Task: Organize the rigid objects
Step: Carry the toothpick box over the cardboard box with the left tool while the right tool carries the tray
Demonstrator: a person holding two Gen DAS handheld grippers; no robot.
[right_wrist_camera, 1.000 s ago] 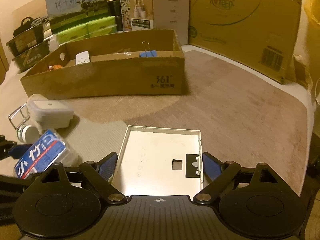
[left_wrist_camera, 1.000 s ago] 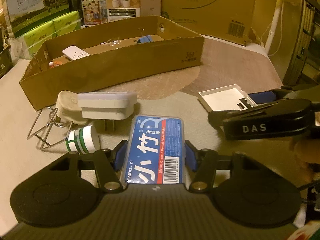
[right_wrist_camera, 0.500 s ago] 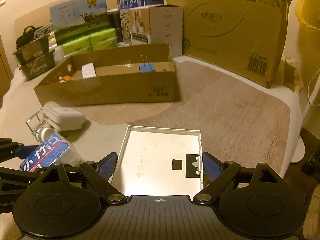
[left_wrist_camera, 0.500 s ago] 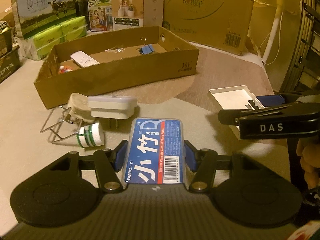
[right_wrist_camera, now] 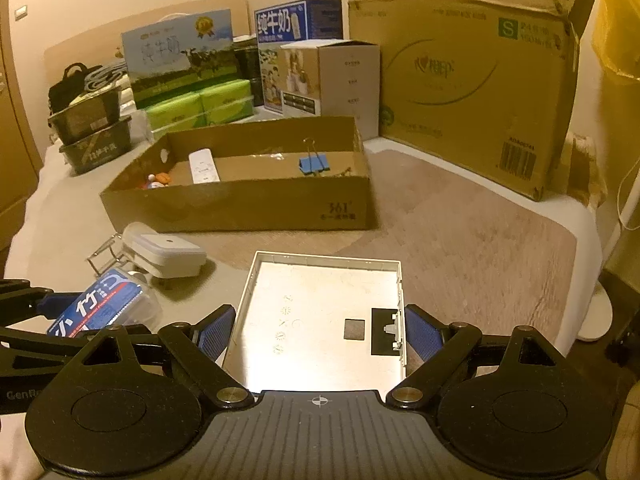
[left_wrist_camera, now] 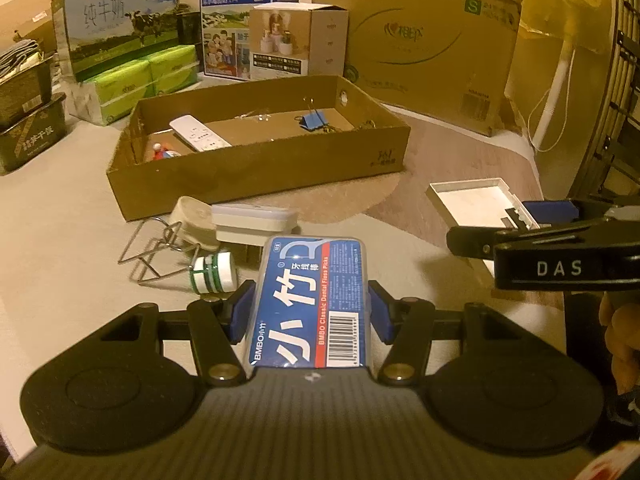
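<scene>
My left gripper point(left_wrist_camera: 310, 314) is shut on a blue floss pick box point(left_wrist_camera: 310, 300) and holds it above the table; the box also shows in the right wrist view point(right_wrist_camera: 100, 304). My right gripper point(right_wrist_camera: 318, 330) is shut on a white flat tray-like cover point(right_wrist_camera: 320, 312), held above the table; the cover also shows in the left wrist view point(left_wrist_camera: 476, 204). The open cardboard box point(left_wrist_camera: 260, 168) stands ahead and holds a white remote point(left_wrist_camera: 198, 132), a blue binder clip point(left_wrist_camera: 314, 120) and a small toy point(left_wrist_camera: 160, 152).
On the table in front of the box lie a white plug adapter point(left_wrist_camera: 254, 224), a wire clip point(left_wrist_camera: 152, 248), a beige piece point(left_wrist_camera: 190, 216) and a small green-white roll point(left_wrist_camera: 212, 274). Milk cartons, green packs and a large cardboard box point(left_wrist_camera: 420, 40) stand behind.
Both grippers have risen with their objects, so the cardboard box and its contents look lower and farther. Neither grip has changed.
</scene>
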